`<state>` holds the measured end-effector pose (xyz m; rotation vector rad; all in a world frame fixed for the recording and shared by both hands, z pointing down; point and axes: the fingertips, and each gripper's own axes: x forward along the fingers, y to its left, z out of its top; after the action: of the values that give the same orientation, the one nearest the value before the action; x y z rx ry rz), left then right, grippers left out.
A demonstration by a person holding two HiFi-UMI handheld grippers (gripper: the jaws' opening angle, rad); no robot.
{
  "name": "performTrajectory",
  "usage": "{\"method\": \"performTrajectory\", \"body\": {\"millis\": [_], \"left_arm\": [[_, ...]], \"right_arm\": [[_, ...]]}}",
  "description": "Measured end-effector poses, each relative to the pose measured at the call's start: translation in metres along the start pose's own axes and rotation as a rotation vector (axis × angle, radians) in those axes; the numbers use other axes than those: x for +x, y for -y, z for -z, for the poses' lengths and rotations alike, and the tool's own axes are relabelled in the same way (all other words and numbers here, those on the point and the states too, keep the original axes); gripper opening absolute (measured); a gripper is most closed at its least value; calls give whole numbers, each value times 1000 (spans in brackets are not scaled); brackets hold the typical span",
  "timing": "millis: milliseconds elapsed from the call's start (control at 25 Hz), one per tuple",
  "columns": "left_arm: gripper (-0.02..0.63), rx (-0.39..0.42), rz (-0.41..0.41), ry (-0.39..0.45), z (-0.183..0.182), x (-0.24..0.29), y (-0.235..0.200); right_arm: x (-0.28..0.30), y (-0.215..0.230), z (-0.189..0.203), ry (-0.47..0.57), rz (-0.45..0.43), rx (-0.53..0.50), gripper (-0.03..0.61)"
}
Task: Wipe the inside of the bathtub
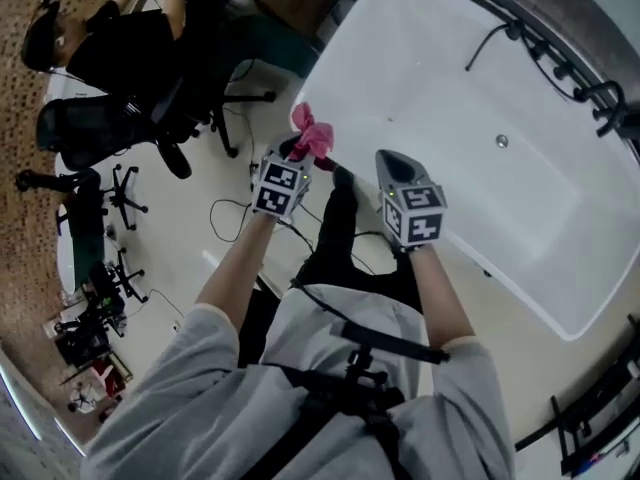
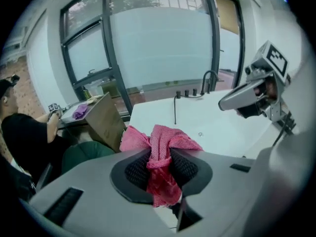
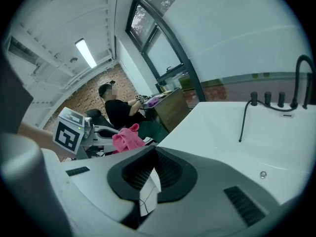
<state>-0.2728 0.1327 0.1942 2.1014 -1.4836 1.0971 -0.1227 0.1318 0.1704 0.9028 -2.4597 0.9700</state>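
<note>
The left gripper was clamped tight on a pink cloth, which bunched up between its pads and spilled out above and below them in the left gripper view. The right gripper held nothing, its jaws drawn together with only a sliver of floor showing between them. Both hung just outside the near long rim of the bathtub, the cloth close to the tub's end corner and not yet inside. The white basin lay wide and bare, with only a small drain in its bottom. Black taps lined the far rim, and a thin black hose drooped over that edge into the tub. On the floor beside the near rim, loose cables trailed toward office chairs, where a seated person worked well away from the tub.
</note>
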Motion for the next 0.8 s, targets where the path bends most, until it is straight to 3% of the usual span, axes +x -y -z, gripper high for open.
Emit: {"method": "performTrajectory", "body": {"millis": [360, 600, 800], "left_arm": [[86, 437, 90, -243, 52, 123, -44], [86, 690, 86, -384, 73, 189, -74], [86, 951, 121, -513, 84, 231, -84]], "right_arm": [[116, 31, 35, 12, 44, 126, 9], [161, 69, 54, 6, 73, 159, 9], [188, 86, 68, -4, 68, 176, 9]]}}
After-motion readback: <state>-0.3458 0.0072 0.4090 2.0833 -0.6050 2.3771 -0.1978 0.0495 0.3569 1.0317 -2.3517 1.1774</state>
